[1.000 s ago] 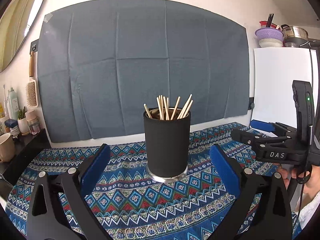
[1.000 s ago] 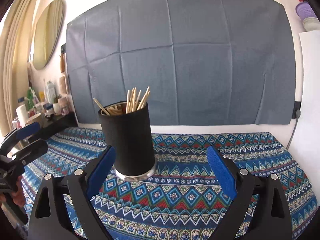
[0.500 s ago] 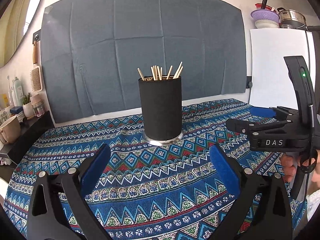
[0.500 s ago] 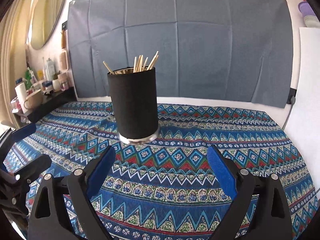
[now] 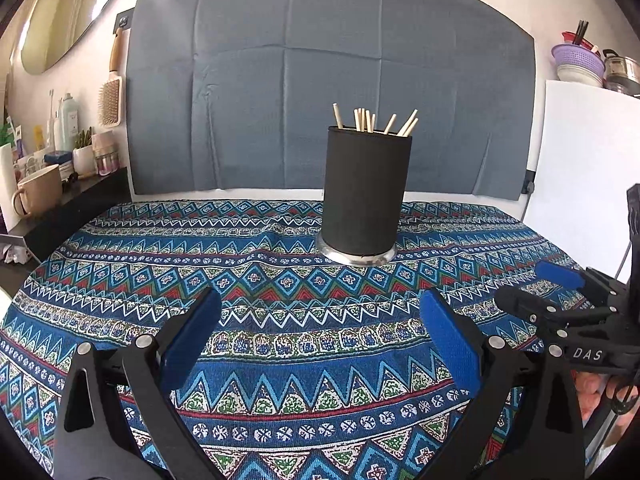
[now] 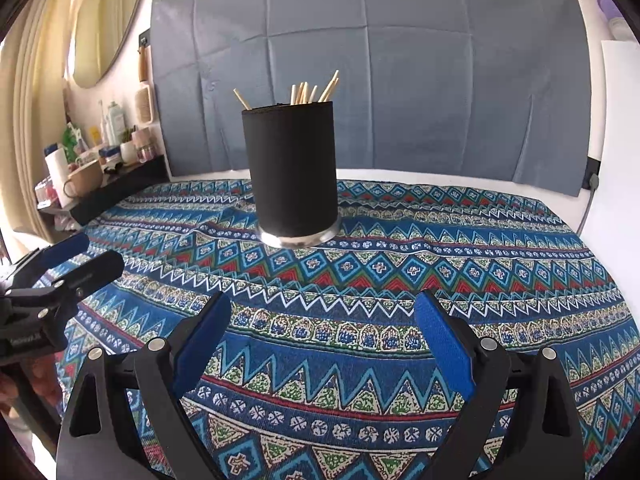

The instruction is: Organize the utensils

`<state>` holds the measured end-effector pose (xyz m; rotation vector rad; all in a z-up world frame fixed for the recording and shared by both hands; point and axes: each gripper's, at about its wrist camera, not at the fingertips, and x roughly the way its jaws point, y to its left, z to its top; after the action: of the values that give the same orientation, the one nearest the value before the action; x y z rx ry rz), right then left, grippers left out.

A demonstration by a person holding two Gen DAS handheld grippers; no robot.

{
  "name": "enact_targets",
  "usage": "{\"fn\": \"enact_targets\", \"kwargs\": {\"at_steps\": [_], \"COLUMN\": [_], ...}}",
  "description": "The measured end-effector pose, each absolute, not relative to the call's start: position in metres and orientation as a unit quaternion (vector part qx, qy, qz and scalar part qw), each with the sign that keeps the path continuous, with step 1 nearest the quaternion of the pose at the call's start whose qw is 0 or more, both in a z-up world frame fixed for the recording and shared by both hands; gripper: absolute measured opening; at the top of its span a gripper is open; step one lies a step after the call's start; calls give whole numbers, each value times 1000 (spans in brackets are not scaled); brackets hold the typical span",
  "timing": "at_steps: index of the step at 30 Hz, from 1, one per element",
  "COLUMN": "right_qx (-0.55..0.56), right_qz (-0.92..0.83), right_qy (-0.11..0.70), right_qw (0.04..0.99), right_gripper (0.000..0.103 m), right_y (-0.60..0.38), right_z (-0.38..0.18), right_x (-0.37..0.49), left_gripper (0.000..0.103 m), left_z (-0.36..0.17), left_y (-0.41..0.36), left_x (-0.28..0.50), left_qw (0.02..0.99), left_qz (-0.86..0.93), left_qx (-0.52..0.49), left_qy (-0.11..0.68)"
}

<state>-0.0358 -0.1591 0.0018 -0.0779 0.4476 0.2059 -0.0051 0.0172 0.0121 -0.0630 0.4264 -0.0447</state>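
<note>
Pulled back from the black holder [image 5: 366, 192] over the last second: a second ago holder sat right between left claw [image 5: 320, 336] pads, filling lower centre of left wrist view; now well beyond the tips, in centre-right of frame, upright on its metal base. Same in right wrist view: holder [image 6: 292, 172] earlier just beside the left pad, now up in centre-left of frame, well ahead of right claw [image 6: 322, 334]. View pitched down too, more patterned cloth [image 5: 280, 364] showing.

Both claws wide open, nothing held. Blue pads spread at lower left and lower right of each frame, only cloth between.

Wooden sticks [image 5: 370, 120] all standing in the holder, tips fanned above rim; no loose ones visible on the desk [image 6: 480, 280]. Likely reading: sorting done or nearly done, retreat after last drop. Cannot tell if other utensils out of frame.

Right claw also seen from left wrist view at right edge, low, held by a hand [image 5: 600, 396], well apart from holder. Left claw seen at left edge of right wrist view, likewise low and clear of holder. Holder roughly centred between both, untouched, no tilt.
</note>
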Motion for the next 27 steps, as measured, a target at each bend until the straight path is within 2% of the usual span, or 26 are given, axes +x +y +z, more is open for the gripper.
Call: {"fn": "enact_targets", "kwargs": {"at_steps": [10, 16, 27], "right_qx": [-20, -35, -72], "right_qz": [83, 86, 78], "right_qy": [243, 253, 227], "right_qw": [966, 963, 968], "right_gripper": [90, 90, 91], "right_y": [-165, -160, -148], "right_z": [-1, -4, -1], "right_x": [-28, -24, -35], "left_gripper": [97, 97, 97], "left_z": [10, 7, 7], "left_y": [7, 14, 11], "left_x": [-1, 4, 3], "left_qw": [973, 970, 970], "left_qz": [-27, -11, -25], "left_qx": [-4, -21, -13], "left_qy": [228, 241, 243]}}
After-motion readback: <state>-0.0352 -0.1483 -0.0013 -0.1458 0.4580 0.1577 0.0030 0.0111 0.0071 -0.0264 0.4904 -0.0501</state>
